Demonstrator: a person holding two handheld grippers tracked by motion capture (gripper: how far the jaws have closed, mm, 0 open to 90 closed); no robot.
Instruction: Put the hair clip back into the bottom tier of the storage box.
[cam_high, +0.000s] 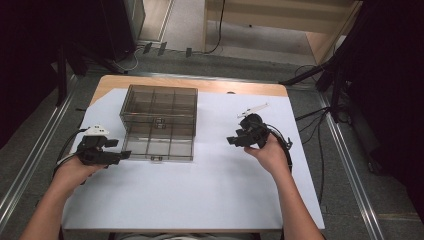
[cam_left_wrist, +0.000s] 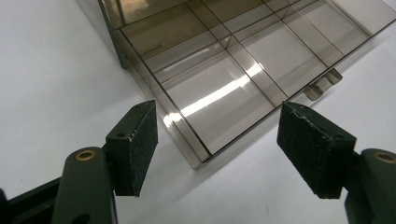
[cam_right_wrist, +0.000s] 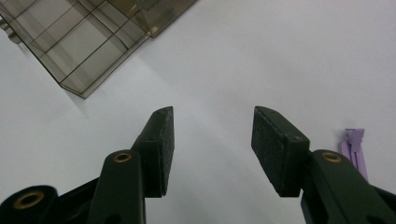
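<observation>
Tongs, left (cam_high: 125, 155): held in the person's left hand (cam_high: 75, 170) at the near left of the table, jaws released and spread wide, nothing between them. In the left gripper view the pads (cam_left_wrist: 140, 140) frame the near corner of the lower tray without touching it; the tip in the high view sits just beside that tray's left front edge.

Tongs, right (cam_high: 231, 141): held in the right hand (cam_high: 272, 155) right of centre, jaws likewise released and empty, pointing left toward the box across bare white sheet. Well apart from it.

Box, smoked clear plastic (cam_high: 159, 122): lies open on the white sheet (cam_high: 200, 200), between the two tongs but far nearer the left pair. Lid half (cam_high: 159, 102) stands at the back, raised as a boxy block; tray half (cam_high: 159, 142) lies flat toward the person. Long axis of the tray's front edge runs left to right across the table. Small latch tab (cam_left_wrist: 322, 86) on that front edge.

Compartments: tray divided by thin walls into a grid; every cell visible in the gripper views is empty.

Judgement: the left pair is placed to take the tray's corner or edge first; the right pair would have to travel leftward to reach it.

Sundry: small lilac clip-like item (cam_right_wrist: 355, 144) on the sheet near the right tongs, kind unclear.
</observation>
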